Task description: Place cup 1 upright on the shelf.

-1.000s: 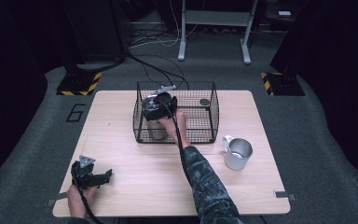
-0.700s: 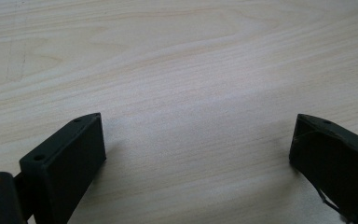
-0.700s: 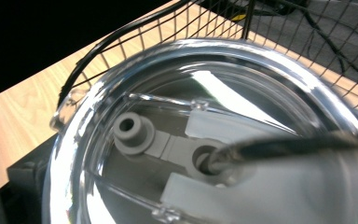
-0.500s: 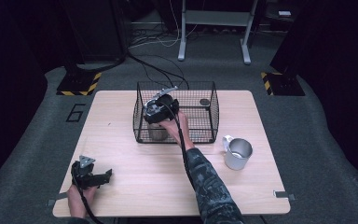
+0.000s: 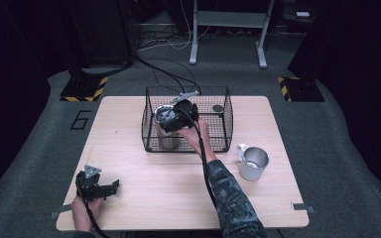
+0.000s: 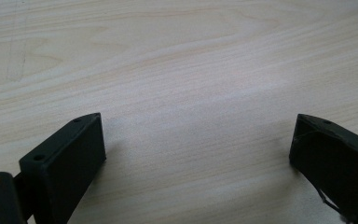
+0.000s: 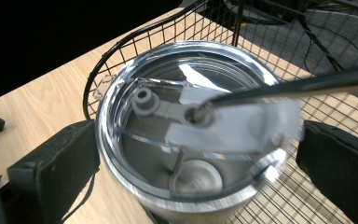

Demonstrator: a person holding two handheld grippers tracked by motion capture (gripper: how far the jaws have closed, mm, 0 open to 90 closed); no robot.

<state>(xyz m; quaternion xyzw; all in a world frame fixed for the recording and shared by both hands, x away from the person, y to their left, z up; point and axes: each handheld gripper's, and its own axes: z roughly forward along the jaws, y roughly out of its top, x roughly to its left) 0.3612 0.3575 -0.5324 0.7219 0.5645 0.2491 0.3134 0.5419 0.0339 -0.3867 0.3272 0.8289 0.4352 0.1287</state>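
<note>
A steel tumbler [image 5: 165,135] with a clear lid [image 7: 186,116] stands in the left part of a black wire basket [image 5: 224,124] on the wooden table. My right gripper [image 5: 178,117] hovers right over it. In the right gripper view its jaws straddle the tumbler [image 7: 135,196] wide apart: the left one is at the wall and a thin gap shows on the right, so the right gripper [image 7: 198,140] is open. My left gripper [image 5: 99,187] rests at the table's near left, and the left gripper [image 6: 198,135] stands open over bare wood.
A steel mug [image 5: 253,162] with a handle stands right of the basket. A small round dark thing [image 5: 218,108] lies in the basket's far right. Cables run across the floor behind the table [image 5: 144,198].
My right gripper has shifted slightly toward the near side and lower over the tumbler. The left gripper has not moved.
</note>
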